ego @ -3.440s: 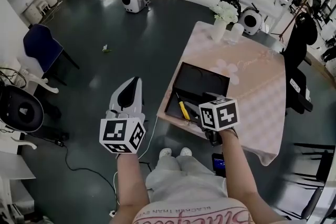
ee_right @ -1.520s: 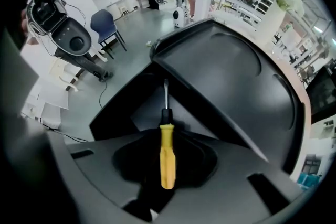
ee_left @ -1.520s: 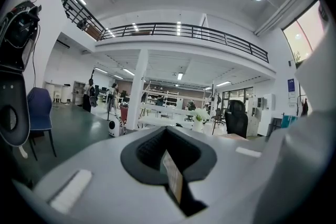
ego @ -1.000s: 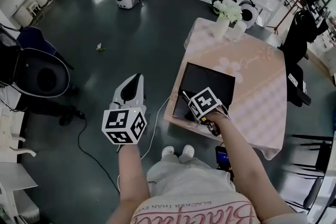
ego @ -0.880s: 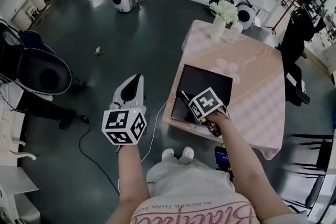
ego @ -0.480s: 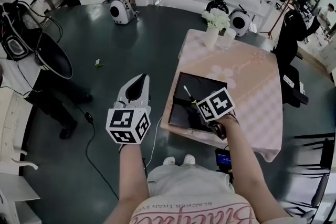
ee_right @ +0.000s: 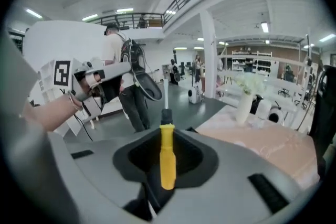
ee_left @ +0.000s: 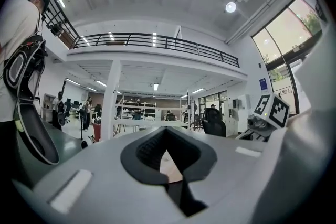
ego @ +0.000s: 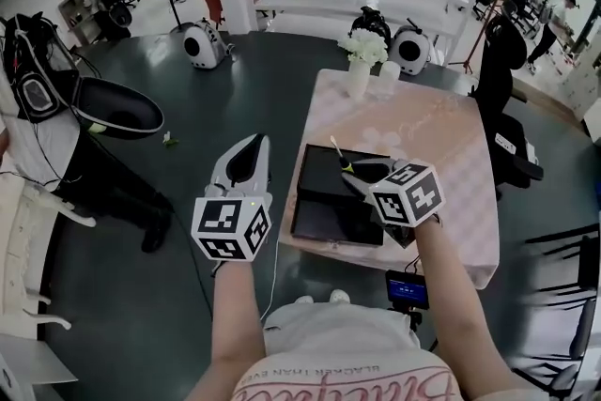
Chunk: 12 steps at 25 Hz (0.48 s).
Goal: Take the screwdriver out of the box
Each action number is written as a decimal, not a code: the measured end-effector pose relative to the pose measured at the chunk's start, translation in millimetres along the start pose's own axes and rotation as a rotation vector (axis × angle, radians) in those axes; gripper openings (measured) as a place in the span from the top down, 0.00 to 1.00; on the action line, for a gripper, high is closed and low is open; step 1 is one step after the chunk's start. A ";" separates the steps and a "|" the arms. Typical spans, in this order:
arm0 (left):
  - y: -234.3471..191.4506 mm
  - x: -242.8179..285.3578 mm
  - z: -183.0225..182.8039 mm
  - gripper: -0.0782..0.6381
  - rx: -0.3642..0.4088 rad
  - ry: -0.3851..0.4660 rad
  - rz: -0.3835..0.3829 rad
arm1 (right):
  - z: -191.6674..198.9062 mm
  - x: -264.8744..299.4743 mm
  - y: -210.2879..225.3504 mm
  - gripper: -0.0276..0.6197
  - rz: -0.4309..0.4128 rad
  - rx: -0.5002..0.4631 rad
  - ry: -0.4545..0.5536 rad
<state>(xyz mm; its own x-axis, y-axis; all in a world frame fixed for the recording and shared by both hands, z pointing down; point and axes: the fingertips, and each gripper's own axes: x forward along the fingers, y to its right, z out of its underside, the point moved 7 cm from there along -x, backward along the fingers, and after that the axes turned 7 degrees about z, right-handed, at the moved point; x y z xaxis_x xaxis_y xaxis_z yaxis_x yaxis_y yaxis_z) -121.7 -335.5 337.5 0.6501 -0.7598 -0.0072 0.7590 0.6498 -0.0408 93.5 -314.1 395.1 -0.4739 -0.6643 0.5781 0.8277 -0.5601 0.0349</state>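
The screwdriver (ee_right: 167, 157), with a yellow handle, is clamped between the jaws of the right gripper (ego: 359, 174). Its shaft points forward past the jaw tips. It is held in the air above the open black box (ego: 324, 219), which rests on the pink table (ego: 441, 136). The left gripper (ego: 254, 142) is off the table's left side, with its jaws together and holding nothing.

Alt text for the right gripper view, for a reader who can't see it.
A yellow-handled screwdriver is clamped in the fingers of the right gripper, metal shaft pointing ahead. Behind, at right, a pink-clothed table holds a white vase of flowers; a person stands at left.
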 end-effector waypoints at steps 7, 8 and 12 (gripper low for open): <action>16.6 9.8 -14.5 0.88 0.053 0.034 0.040 | -19.9 -43.9 14.2 0.83 0.135 -0.002 0.360; 18.4 9.8 -16.3 0.88 0.059 0.043 0.042 | -22.7 -50.1 14.4 0.83 0.162 -0.011 0.415; 26.3 10.3 -24.5 0.88 0.082 0.086 0.057 | -31.1 -72.1 11.8 0.83 0.263 -0.074 0.578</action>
<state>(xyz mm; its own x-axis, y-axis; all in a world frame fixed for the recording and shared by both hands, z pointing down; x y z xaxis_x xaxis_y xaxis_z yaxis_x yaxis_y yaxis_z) -95.9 -326.7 311.8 0.6892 -0.7186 -0.0929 0.7238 0.6886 0.0437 128.0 -288.3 328.5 -0.3606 -0.9323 0.0263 0.9252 -0.3611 -0.1163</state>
